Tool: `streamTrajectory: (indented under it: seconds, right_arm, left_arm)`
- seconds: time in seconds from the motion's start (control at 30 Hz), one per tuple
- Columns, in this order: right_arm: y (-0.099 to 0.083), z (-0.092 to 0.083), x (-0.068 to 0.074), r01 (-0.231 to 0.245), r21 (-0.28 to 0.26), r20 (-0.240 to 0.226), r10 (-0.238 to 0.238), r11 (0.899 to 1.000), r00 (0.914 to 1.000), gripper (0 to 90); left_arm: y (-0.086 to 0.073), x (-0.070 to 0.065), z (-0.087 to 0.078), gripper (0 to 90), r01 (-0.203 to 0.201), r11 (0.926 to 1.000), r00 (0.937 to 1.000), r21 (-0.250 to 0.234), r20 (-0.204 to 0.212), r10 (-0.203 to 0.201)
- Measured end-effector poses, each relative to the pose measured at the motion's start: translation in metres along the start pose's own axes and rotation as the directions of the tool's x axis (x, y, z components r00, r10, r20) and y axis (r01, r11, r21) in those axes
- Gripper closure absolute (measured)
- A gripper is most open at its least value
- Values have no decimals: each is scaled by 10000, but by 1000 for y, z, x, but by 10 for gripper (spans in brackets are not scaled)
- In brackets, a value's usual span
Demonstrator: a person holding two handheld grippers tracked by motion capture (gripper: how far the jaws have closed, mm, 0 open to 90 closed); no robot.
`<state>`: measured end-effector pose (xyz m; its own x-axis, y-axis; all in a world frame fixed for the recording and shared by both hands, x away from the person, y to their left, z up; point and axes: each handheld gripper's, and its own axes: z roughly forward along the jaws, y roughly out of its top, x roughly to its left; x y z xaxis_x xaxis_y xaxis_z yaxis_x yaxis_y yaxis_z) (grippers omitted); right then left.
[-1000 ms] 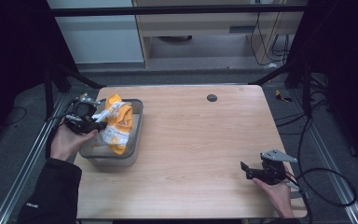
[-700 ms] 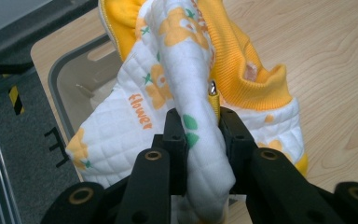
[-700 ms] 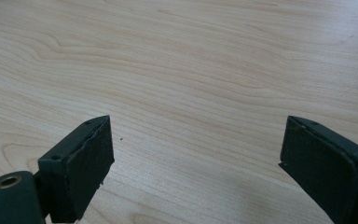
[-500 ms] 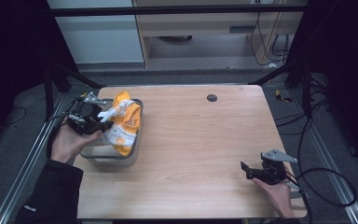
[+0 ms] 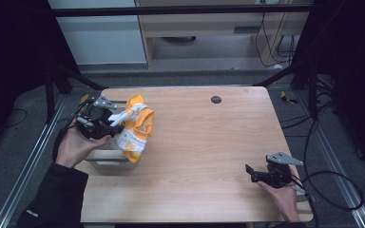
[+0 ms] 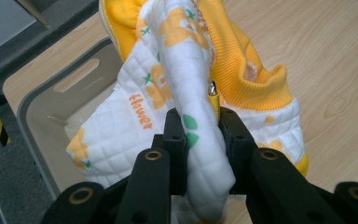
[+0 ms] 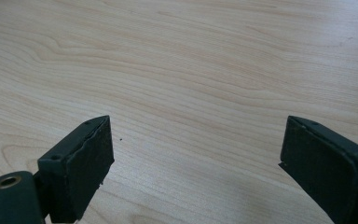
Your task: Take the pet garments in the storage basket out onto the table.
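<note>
The table is light wood, with dark floor around it, pale cabinets behind it at 12 o'clock, and black cables on the floor at 3 o'clock. A small dark round hole sits near the table's far edge. At 9 o'clock the left gripper is squeezed tight on a yellow and white baby jacket with orange flowers. The jacket hangs from the jaws over the grey bin and the table just beside it. The jacket hides much of the bin, and the jaws cover its lower fold. At 5 o'clock the right gripper rests low by the table, jaws wide apart, holding nothing.
</note>
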<state>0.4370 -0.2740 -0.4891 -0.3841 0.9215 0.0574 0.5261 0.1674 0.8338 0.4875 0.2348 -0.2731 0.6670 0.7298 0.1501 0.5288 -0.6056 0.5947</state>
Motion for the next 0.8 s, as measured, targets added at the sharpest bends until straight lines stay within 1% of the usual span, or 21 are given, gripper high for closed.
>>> streamTrajectory:
  seconds: [0.03,0.1,0.13,0.17,0.2,0.3,0.43,0.53,0.57,0.6,0.63,0.67,0.7,0.8]
  right_arm:
    - [0,0,0,1,-4,2,-1,10000,10000,94]
    - [0,0,0,-48,13,-23,48,10000,10000,94]
    - [0,0,0,2,-8,-5,-2,10000,10000,94]
    - [0,0,0,2,-8,-5,-2,10000,10000,94]
    - [0,0,0,-10,-4,-9,10,10000,10000,94]
    - [0,-1,0,12,-12,-10,-12,10000,10000,94]
    - [0,-1,0,-19,-27,-17,19,10000,10000,94]
    - [0,-1,0,13,-53,5,-13,10000,10000,93]
    - [0,-1,0,25,-66,14,-25,10000,10000,92]
    - [0,-1,-1,62,-88,23,-61,9999,10000,91]
    - [0,-1,-1,62,-88,23,-61,9999,10000,91]
    - [0,-1,-1,84,-120,38,-83,9999,10000,90]
    - [0,-2,-1,91,-131,50,-90,9999,9999,89]
    - [1,-2,0,73,-157,56,-72,9998,10000,89]
  left_arm:
    - [2,-4,1,750,-120,9999,9999,3,85,120]
    - [3,-5,2,750,-180,9998,9998,-14,114,180]
    - [5,-9,2,750,-278,9996,9993,-4,236,278]
    - [5,-9,2,750,-278,9996,9993,-4,236,278]
    - [7,-12,3,750,-381,9993,9988,-4,311,381]
    - [10,-16,3,749,-510,9987,9978,-55,412,512]
    - [12,-20,4,750,-613,9981,9969,-75,482,616]
    - [14,-25,5,750,-784,9969,9954,-100,548,788]
    - [14,-27,6,750,-754,9970,9954,-148,582,761]
    - [15,-27,6,750,-838,9964,9946,-115,612,844]
    - [15,-27,6,750,-838,9964,9946,-115,612,844]
    - [16,-30,8,750,-897,9959,9937,-107,664,902]
    - [16,-32,9,750,-874,9961,9939,-151,667,882]
    - [18,-35,11,750,-984,9951,9923,-121,742,990]
